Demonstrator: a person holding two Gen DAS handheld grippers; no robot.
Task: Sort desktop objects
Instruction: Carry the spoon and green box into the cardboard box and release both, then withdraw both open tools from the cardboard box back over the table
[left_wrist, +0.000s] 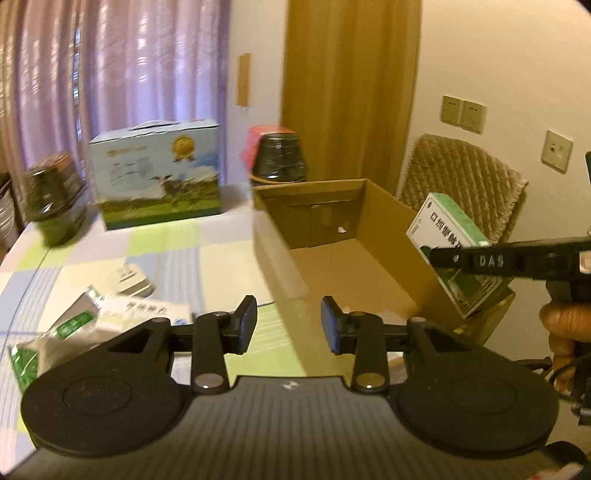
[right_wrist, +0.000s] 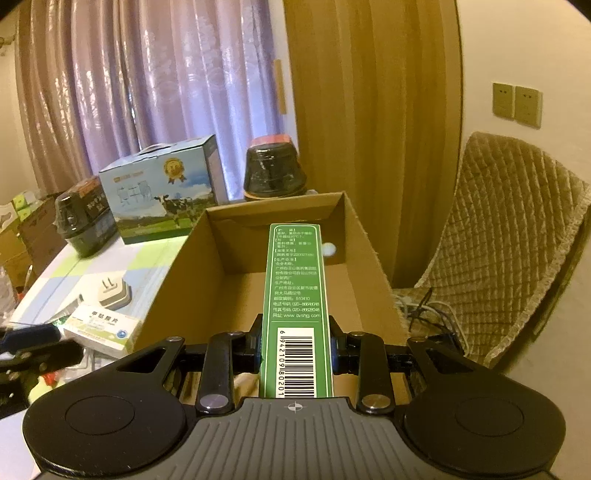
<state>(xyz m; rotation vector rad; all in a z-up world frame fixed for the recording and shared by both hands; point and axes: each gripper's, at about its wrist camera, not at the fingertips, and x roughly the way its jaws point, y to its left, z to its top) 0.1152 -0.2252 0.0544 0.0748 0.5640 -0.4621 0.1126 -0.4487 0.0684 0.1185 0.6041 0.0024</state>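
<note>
The right gripper (right_wrist: 295, 350) clamps a green box (right_wrist: 295, 291) above the open cardboard box's (right_wrist: 177, 280) near rim, while the left gripper (left_wrist: 288, 325) hangs wide, empty, over the table edge.

Pale purple curtains (right_wrist: 147, 85) are hanging behind the table (left_wrist: 110, 254), glowing with daylight. A wooden panel (right_wrist: 373, 110) is standing beside cream wall (right_wrist: 517, 44), with 2 switches (right_wrist: 517, 103) above a quilted chair (right_wrist: 509, 236).
</note>
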